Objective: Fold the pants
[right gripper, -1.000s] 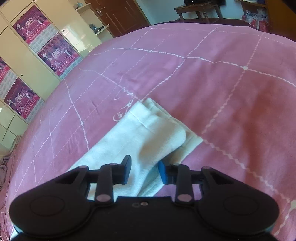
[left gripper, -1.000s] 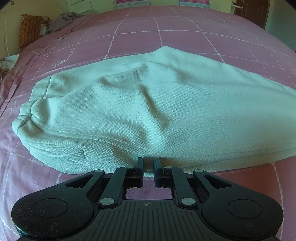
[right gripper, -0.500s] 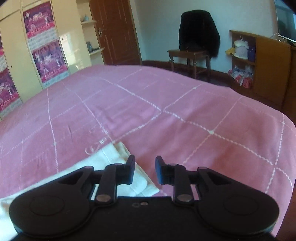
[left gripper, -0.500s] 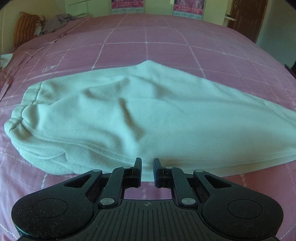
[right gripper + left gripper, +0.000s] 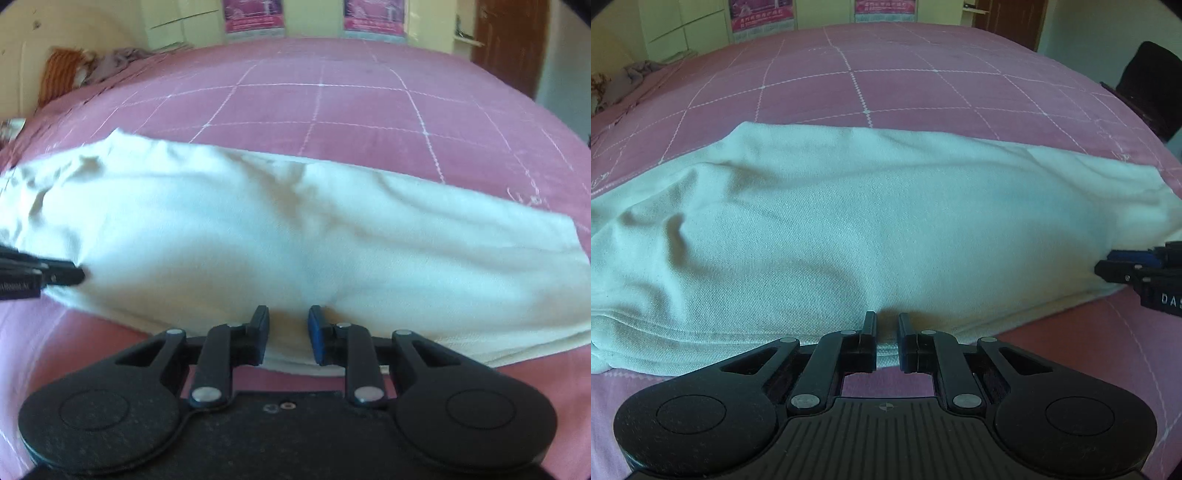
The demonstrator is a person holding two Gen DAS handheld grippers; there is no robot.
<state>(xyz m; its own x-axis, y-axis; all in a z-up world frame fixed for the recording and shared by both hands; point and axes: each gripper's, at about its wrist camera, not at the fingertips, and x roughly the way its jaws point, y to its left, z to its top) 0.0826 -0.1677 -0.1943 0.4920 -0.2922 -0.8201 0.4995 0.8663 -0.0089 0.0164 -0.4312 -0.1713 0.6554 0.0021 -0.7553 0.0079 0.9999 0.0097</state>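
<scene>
Currently: pants lie folded lengthwise on the bed, both tools at the near long edge.
I see the left tool over the near hem of the pants, its jaws at their narrowest with a small gap showing and no cloth pinched between them. I see the right tool further along the same edge, jaws a little apart; the hem lies between and under the pads, but I cannot tell whether they press on it. Each tool appears at the side of the other's view: the right one by the leg end, the left one on the cloth at the left. The pants run left to right across the pink checked bed.
</scene>
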